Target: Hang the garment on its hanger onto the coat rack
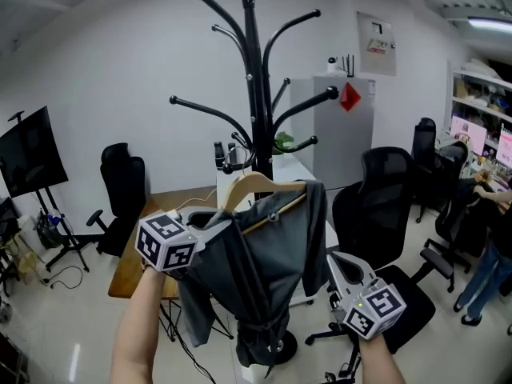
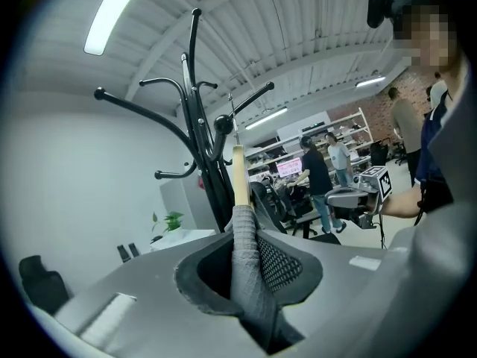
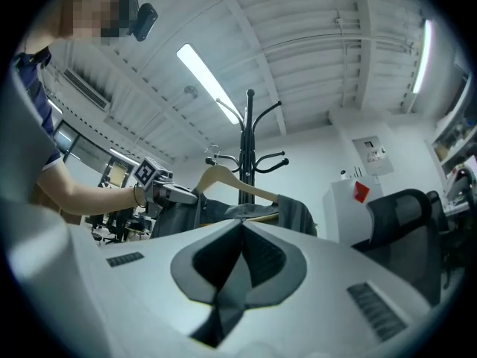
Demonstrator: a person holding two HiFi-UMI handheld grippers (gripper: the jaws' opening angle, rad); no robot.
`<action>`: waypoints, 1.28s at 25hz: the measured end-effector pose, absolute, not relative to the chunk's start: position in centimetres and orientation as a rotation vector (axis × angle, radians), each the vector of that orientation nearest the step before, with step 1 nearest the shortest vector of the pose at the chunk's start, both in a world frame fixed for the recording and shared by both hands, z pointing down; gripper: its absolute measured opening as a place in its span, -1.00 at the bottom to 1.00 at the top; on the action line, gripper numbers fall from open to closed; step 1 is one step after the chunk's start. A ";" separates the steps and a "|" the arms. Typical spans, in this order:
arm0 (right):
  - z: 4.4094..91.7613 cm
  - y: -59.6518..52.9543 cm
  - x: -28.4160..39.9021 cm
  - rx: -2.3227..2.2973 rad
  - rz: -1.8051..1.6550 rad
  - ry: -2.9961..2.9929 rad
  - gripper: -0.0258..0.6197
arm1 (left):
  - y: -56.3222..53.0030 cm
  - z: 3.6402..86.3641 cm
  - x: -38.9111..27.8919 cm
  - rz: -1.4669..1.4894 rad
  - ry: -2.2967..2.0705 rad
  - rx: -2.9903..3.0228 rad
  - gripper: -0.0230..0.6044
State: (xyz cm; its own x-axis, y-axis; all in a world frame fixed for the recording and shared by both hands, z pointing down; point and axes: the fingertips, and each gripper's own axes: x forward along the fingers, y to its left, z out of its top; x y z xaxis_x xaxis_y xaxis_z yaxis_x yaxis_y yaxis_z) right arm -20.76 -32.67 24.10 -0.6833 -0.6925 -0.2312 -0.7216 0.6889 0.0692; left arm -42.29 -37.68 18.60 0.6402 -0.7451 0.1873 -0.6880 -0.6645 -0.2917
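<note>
Left gripper [image 1: 222, 229] fingers [image 2: 279, 268]: narrow, clamped on garment [image 1: 272, 262] over one hanger [image 1: 258, 184] end.
Right gripper [image 1: 332, 258] fingers [image 3: 269, 257]: pressed together, empty, just beside the garment.
Garment: draped on wooden hanger, held up in front of coat rack [image 1: 254, 94].

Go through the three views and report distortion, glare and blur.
Head view: fisheye bows the walls, light even, coat rack sharp. Left gripper view: black vignette round the edge, strip light blown white, garment weave crisp up close. Right gripper view: same vignette, strip light glaring, hanger small but sharp.
</note>
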 end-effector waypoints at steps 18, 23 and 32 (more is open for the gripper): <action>26.9 -30.2 -21.0 -1.495 0.212 2.641 -0.92 | -42.4 24.3 -41.0 -0.395 0.904 -2.868 -0.70; 27.6 -28.7 -20.4 -1.557 0.197 2.631 -0.92 | -43.3 24.7 -41.1 -0.403 1.002 -2.753 -0.65; 30.2 -25.5 -19.1 -1.587 0.131 2.665 -0.92 | -38.7 23.9 -45.0 -0.378 1.283 -2.396 0.14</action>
State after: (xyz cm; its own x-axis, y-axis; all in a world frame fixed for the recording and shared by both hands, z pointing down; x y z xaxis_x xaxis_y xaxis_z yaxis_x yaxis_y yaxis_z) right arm -19.13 -25.54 30.21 -0.4767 -0.8759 -0.0749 -0.8790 0.4738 0.0533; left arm -45.05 -38.71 23.85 0.5434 -0.8380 0.0503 -0.7313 -0.5019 -0.4619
